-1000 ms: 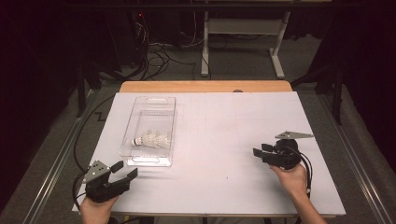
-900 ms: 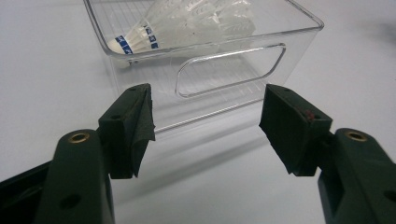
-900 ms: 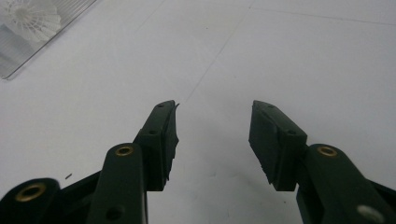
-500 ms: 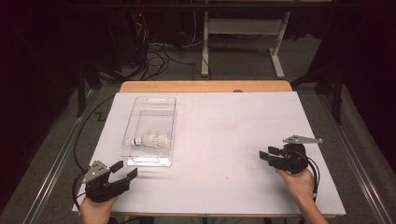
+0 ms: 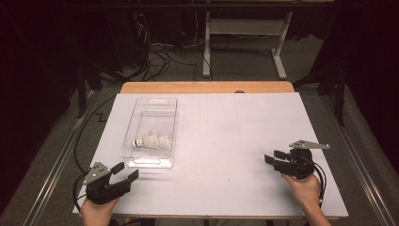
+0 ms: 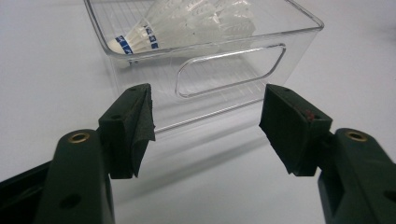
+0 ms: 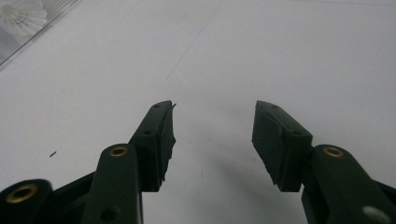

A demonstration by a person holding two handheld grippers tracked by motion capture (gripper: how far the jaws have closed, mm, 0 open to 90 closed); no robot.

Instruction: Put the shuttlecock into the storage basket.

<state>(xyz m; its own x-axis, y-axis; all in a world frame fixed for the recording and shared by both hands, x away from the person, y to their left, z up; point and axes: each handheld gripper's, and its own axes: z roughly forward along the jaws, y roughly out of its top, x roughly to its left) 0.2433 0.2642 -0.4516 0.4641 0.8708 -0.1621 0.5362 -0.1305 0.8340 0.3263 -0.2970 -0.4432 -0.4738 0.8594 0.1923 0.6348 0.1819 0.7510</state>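
Left gripper (image 5: 124,172), lower left of frame: jaws spread, empty. Right gripper (image 5: 274,157), lower right: likewise. Shuttlecocks (image 5: 151,140) (probably two) lie in clear bin (image 5: 141,161), left-centre of table.

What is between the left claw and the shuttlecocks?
The near wall of the clear bin, seen in the left gripper view: the shuttlecocks lie behind it, and bare table before the left claw.

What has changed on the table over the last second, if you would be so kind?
The right claw has drawn back toward the person's edge of the table, staying open and empty. Nothing was taken hold of or let go. The left claw stayed open near the clear bin, and the shuttlecocks still lie inside it.
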